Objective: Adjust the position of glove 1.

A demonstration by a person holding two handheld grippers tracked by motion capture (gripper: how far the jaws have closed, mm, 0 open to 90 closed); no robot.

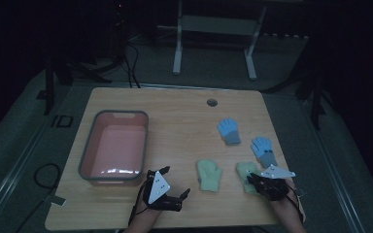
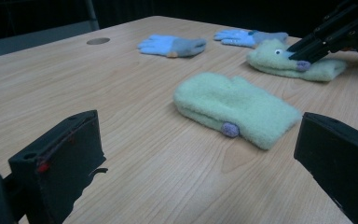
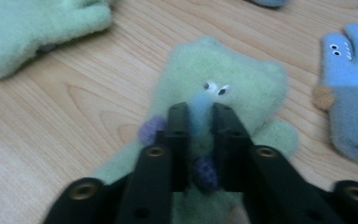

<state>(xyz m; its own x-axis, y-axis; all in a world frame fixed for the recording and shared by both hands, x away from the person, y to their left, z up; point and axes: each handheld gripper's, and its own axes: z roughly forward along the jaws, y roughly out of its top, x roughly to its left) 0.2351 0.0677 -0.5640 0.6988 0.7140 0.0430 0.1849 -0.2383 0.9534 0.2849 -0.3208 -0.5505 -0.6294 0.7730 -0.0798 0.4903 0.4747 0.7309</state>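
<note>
Two pale green mittens lie near the table's front edge. My right gripper (image 1: 253, 178) (image 3: 200, 109) is shut on the right-hand green mitten (image 1: 245, 171) (image 3: 233, 70), with a fold of its fleece pinched just below its googly eyes. The left gripper view shows that gripper (image 2: 303, 58) pressing down onto the same mitten (image 2: 265, 58). The other green mitten (image 1: 209, 175) (image 2: 235, 107) (image 3: 37, 28) lies flat and untouched. My left gripper (image 1: 177, 182) (image 2: 198, 168) rests open near the front edge, left of that mitten, with nothing between its jaws.
Two blue gloves (image 1: 229, 131) (image 1: 263, 150) lie farther back on the right; one blue glove (image 3: 349, 84) is beside the held mitten. A pink bin (image 1: 88, 145) with a grey rim stands at the left. A cable hole (image 1: 211, 102) sits near the back edge.
</note>
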